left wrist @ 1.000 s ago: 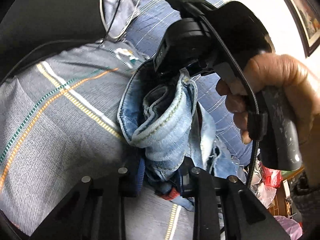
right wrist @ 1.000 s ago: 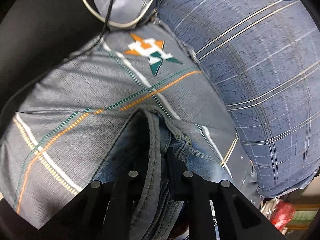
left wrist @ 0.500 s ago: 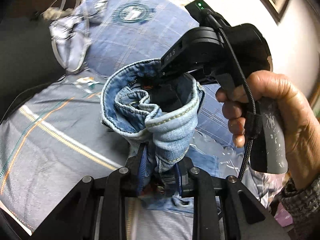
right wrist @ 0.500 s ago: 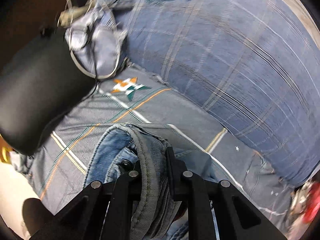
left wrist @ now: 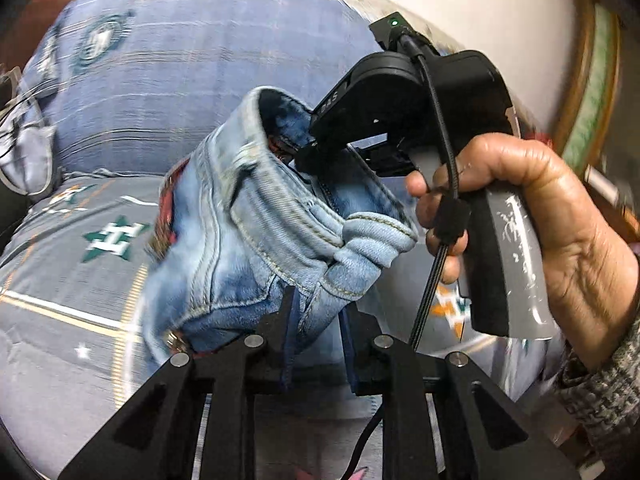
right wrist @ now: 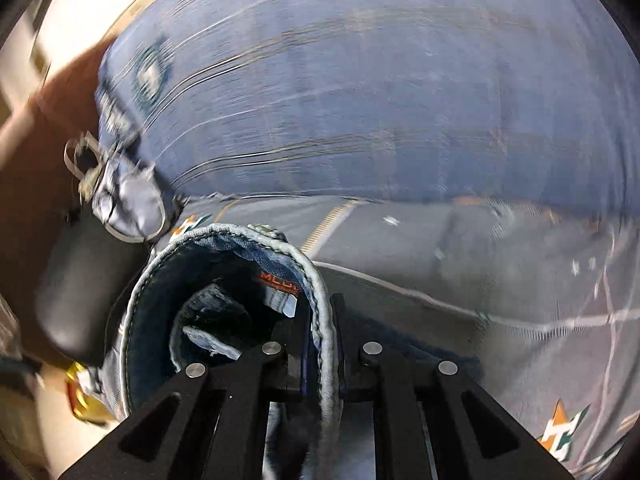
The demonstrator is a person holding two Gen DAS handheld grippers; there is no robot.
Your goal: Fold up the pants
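Note:
A pair of light blue jeans (left wrist: 248, 232) hangs bunched in the air above the bed. My left gripper (left wrist: 318, 320) is shut on the waistband at its near side. The right gripper's body shows in the left wrist view (left wrist: 404, 108), held by a hand, reaching into the far side of the waistband. In the right wrist view my right gripper (right wrist: 322, 340) is shut on the waistband edge of the jeans (right wrist: 224, 280), whose open waist curls to the left with an orange label inside.
A grey bedsheet (left wrist: 60, 280) with star logos lies below. A large blue plaid pillow (right wrist: 380, 100) stands behind it. A black cushion (right wrist: 80, 280) and a small grey cloth with white cord (right wrist: 124, 204) lie at the left. A framed picture (left wrist: 592, 92) hangs at right.
Both grippers have lifted the jeans up off the sheet and tilted upward. The pillow and wall now fill more of both views. The waistband has opened out between the grippers.

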